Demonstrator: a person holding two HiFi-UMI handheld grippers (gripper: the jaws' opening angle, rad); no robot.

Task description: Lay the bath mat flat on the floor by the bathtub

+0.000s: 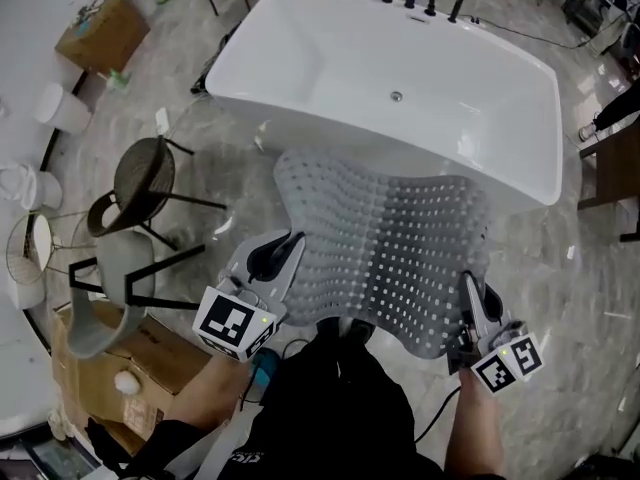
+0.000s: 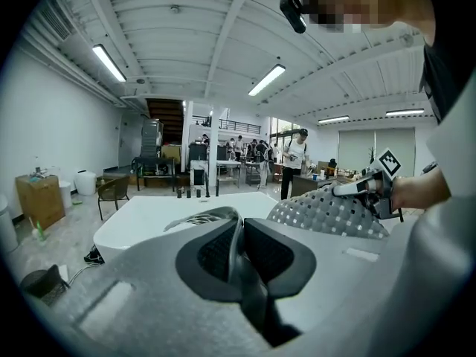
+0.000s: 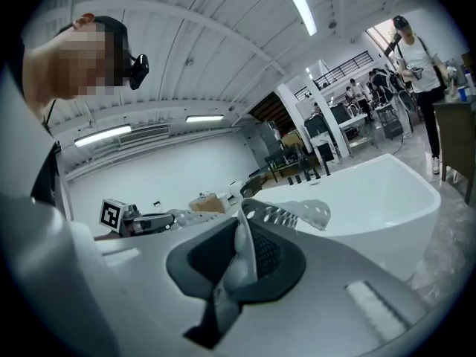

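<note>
The perforated bath mat (image 1: 390, 238) sags limp, apparently light rubber; left claw (image 1: 290, 246) and right claw (image 1: 467, 286) each clamp a near corner.

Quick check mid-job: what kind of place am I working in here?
Likely a workshop hall with a staged bathroom, not a home: a freestanding bathtub stands in the open, cardboard boxes lie around, and strip lights hang over distant tables.

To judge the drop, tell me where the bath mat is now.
In the head view, the grey bath mat spreads mid-frame just in front of the white bathtub, its near corners clamped by the left gripper and the right gripper.
</note>
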